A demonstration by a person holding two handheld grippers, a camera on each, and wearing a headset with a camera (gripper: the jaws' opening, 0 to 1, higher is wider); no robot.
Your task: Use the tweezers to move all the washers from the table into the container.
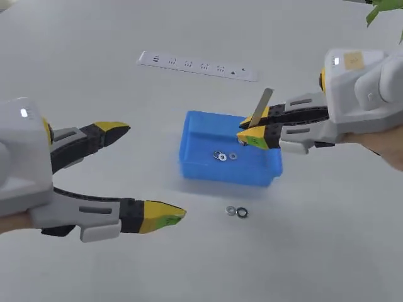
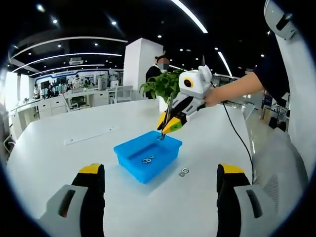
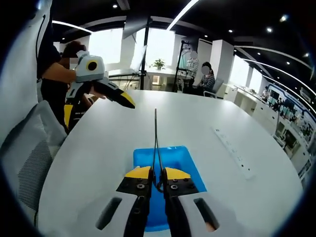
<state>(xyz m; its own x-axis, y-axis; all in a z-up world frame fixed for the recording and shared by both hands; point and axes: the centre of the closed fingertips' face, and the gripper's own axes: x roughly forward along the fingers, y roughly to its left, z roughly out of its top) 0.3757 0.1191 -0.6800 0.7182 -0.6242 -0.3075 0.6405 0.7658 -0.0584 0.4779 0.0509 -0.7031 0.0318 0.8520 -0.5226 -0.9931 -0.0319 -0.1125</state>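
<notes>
A blue container (image 1: 201, 141) sits mid-table with several washers (image 1: 223, 155) on its floor. Two more washers (image 1: 237, 211) lie on the table just in front of it. My right gripper (image 1: 250, 134) is shut on metal tweezers (image 1: 260, 107), which slant down over the container's right part. The right gripper view looks along the tweezers (image 3: 156, 143) with the container (image 3: 173, 158) beneath. My left gripper (image 1: 148, 171) hangs open to the left of the container, holding nothing. The left gripper view shows the container (image 2: 133, 150), the table washers (image 2: 183, 172) and the right gripper (image 2: 173, 123).
A white power strip (image 1: 197, 66) lies behind the container on the grey-white table. A potted plant (image 2: 165, 84) stands at the table's far end. People sit and stand at desks beyond the table. A chair (image 3: 29, 163) stands by the table's edge.
</notes>
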